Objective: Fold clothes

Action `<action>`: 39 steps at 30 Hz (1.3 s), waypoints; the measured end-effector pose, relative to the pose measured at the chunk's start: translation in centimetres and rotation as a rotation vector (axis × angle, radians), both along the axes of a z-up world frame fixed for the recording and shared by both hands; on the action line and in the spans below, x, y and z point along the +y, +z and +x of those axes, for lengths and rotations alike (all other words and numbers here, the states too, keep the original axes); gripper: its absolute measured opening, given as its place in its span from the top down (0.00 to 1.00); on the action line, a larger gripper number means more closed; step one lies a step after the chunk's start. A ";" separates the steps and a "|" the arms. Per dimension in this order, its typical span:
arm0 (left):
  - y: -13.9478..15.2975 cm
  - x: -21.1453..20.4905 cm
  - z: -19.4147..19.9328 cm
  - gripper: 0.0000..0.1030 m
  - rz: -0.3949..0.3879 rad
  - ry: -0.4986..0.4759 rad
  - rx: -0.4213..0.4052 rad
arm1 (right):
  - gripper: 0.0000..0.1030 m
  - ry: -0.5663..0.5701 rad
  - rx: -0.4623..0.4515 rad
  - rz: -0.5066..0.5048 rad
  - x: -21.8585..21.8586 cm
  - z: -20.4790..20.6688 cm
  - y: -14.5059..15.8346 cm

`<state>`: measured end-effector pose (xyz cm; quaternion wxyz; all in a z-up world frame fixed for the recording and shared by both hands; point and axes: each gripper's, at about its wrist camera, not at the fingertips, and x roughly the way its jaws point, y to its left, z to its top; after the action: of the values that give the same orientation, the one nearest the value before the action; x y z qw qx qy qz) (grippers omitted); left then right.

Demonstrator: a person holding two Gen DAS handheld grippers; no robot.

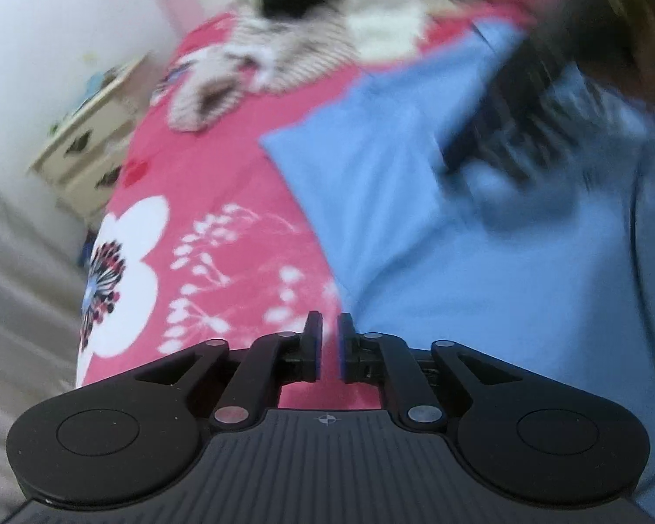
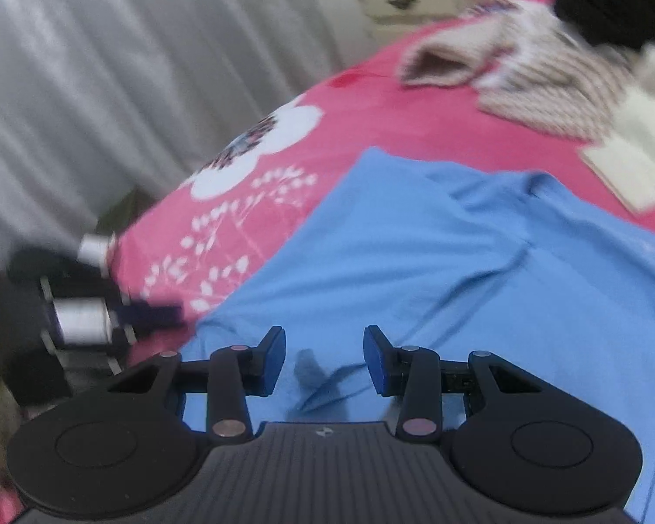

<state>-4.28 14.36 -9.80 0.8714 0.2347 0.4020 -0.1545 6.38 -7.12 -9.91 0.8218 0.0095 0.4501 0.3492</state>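
A light blue garment (image 1: 449,262) lies spread on the pink floral bedspread (image 1: 222,201); it also fills the right wrist view (image 2: 436,262). My left gripper (image 1: 329,332) hovers over the garment's left edge, its jaws nearly together with a thin gap and nothing between them. My right gripper (image 2: 323,349) is open and empty above a fold of the blue cloth. The right gripper shows as a dark blur (image 1: 528,122) over the garment in the left wrist view.
A striped garment (image 2: 546,83), a black one (image 2: 620,4) and a folded white cloth (image 2: 633,153) lie at the far end of the bed. A cream bedside cabinet (image 1: 87,131) stands beyond. Grey curtains (image 2: 109,87) hang to the left. Dumbbells (image 2: 78,318) lie by the bed's edge.
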 end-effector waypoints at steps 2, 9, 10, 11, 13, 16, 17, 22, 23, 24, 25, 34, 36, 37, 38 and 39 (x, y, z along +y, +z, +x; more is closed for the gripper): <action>0.3 0.3 1.4 0.84 -0.111 0.078 0.016 | 0.63 0.072 -0.040 -0.074 1.4 -1.1 -0.7; -3.0 -2.7 3.3 0.80 -0.141 0.078 0.012 | 0.63 0.264 -0.069 -0.141 2.0 -3.5 0.0; -3.3 -2.8 3.1 0.80 -0.131 0.072 0.005 | 0.63 0.273 -0.057 -0.125 1.5 -3.3 0.4; -3.6 -2.9 3.0 0.79 -0.121 0.066 -0.003 | 0.63 0.254 -0.055 -0.100 0.9 -2.8 0.8; -3.7 -3.0 2.6 0.78 -0.106 0.048 -0.018 | 0.63 0.151 -0.055 -0.047 -0.3 -1.2 1.4; -3.6 -2.7 2.6 0.77 -0.118 0.057 -0.009 | 0.63 -0.057 -0.020 0.014 -1.7 2.4 0.6; -3.5 -2.6 2.6 0.77 -0.122 0.062 -0.005 | 0.63 -0.126 -0.003 0.017 -2.2 3.7 -0.3; -2.9 -2.2 2.7 0.71 -0.148 0.096 0.017 | 0.63 -0.420 0.085 0.108 -6.5 6.7 -1.4; -2.6 -1.9 2.6 0.68 -0.162 0.108 0.027 | 0.63 -0.449 0.072 0.125 -7.6 6.6 -0.5; -2.2 -1.5 2.4 0.67 -0.177 0.120 0.037 | 0.63 -0.457 0.045 0.125 -8.6 6.4 0.7; -1.8 -1.1 2.3 0.65 -0.192 0.133 0.047 | 0.62 -0.457 0.015 0.113 -9.5 6.1 2.0; 3.1 3.6 -0.7 0.35 -0.360 0.196 0.123 | 0.59 -0.384 -0.120 0.097 -14.4 0.3 13.4; 3.3 4.0 -1.6 0.33 -0.391 0.185 0.169 | 0.57 -0.367 -0.121 0.127 -14.3 -0.9 14.9; 3.2 4.0 -1.8 0.33 -0.403 0.183 0.193 | 0.51 -0.362 -0.107 0.155 -14.3 -1.5 15.4; 2.9 4.0 -2.2 0.33 -0.417 0.184 0.221 | 0.51 -0.357 -0.083 0.182 -14.3 -2.1 15.7; 2.5 3.9 -2.6 0.33 -0.424 0.184 0.242 | 0.50 -0.354 -0.053 0.197 -14.0 -2.5 15.5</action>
<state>-6.86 18.28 -7.29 0.8571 -0.0110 0.4817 -0.1825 3.91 -21.07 5.63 0.8771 0.1595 0.3831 0.2420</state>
